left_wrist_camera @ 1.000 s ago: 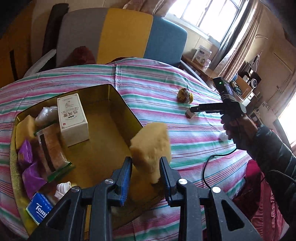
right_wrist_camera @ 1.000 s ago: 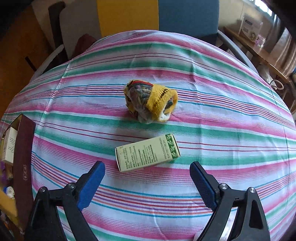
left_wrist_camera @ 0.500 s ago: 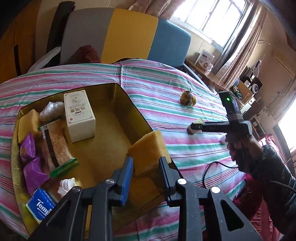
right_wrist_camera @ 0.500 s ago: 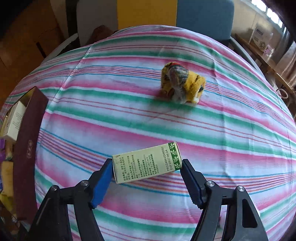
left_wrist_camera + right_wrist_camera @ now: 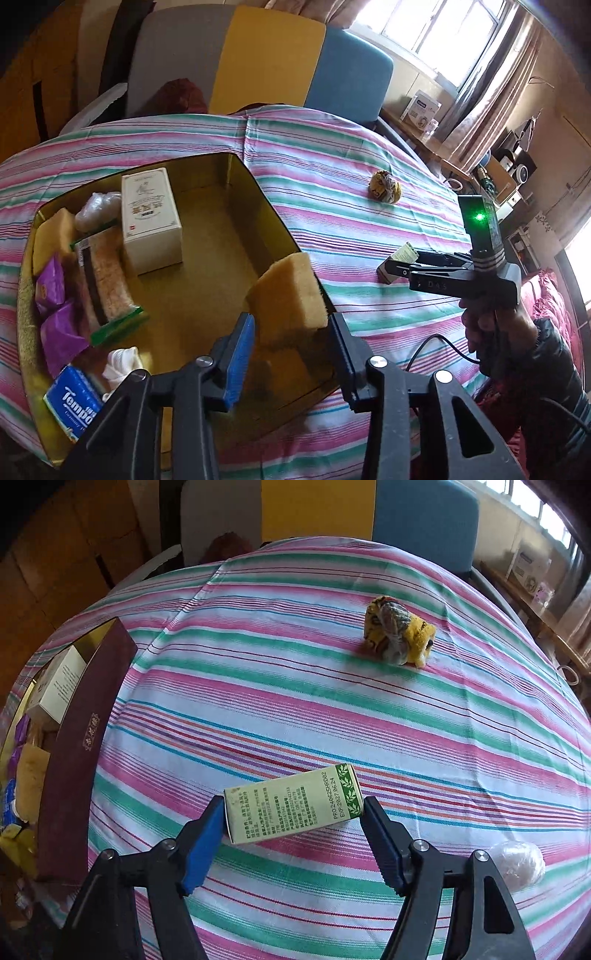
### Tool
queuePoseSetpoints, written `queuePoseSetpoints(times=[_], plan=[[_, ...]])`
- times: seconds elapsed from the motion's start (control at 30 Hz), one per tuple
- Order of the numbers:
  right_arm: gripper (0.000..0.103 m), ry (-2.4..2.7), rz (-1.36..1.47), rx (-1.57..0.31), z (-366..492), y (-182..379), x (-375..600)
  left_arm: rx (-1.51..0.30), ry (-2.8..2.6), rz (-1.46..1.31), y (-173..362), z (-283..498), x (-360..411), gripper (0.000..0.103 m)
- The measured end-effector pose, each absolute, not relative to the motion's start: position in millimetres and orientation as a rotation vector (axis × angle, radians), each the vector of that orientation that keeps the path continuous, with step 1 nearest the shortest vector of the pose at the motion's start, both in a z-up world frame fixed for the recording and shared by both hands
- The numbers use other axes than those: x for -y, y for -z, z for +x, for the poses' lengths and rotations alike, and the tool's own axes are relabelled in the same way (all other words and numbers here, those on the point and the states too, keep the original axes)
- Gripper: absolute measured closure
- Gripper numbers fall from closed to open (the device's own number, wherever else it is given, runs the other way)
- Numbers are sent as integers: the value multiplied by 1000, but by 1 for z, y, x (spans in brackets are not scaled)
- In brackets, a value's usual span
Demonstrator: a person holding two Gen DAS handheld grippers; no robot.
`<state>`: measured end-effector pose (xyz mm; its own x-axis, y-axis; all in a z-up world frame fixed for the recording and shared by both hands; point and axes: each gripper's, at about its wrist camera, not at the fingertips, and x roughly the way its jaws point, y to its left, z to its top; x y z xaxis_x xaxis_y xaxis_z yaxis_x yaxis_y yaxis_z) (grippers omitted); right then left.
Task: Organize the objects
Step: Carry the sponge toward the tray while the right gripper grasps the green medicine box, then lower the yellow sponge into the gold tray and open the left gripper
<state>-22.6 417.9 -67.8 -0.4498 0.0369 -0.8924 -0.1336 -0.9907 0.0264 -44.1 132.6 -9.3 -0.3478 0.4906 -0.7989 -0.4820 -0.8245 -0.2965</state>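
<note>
Left gripper (image 5: 290,349) jaws opening, yellow sponge (image 5: 288,295) between them, leaning on the gold box (image 5: 258,192) wall. Right gripper (image 5: 293,821) clamps the green carton (image 5: 293,805) endwise. Risk: sponge tips outside; carton pivots.

Both grippers have black plastic bodies with triangular cut-outs and silver screws at the joints. The left gripper (image 5: 291,354) has blue ribbed pads (image 5: 240,362), and so does the right gripper (image 5: 293,843). A black cable (image 5: 439,347) hangs near the dark sleeve (image 5: 554,373). A green light (image 5: 479,216) glows on the right gripper's black box.
</note>
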Motion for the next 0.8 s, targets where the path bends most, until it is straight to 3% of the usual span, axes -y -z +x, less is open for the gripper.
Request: queuePoseSetpoints(times=[0.27, 0.3, 0.37, 0.8], plan=[[29, -2590, -1590, -117, -24, 69, -417, -78, -2192, -1319, 23, -58, -166, 62], [29, -2591, -1590, -119, -24, 69, -417, -81, -2200, -1326, 27, -60, -167, 71], [29, -2588, -1588, -122, -24, 69, -417, -72, -2204, -1328, 30, -62, -165, 76], [29, -2590, -1579, -90, -26, 69, -414, 58, -2362, -1292, 6, -52, -68, 79]])
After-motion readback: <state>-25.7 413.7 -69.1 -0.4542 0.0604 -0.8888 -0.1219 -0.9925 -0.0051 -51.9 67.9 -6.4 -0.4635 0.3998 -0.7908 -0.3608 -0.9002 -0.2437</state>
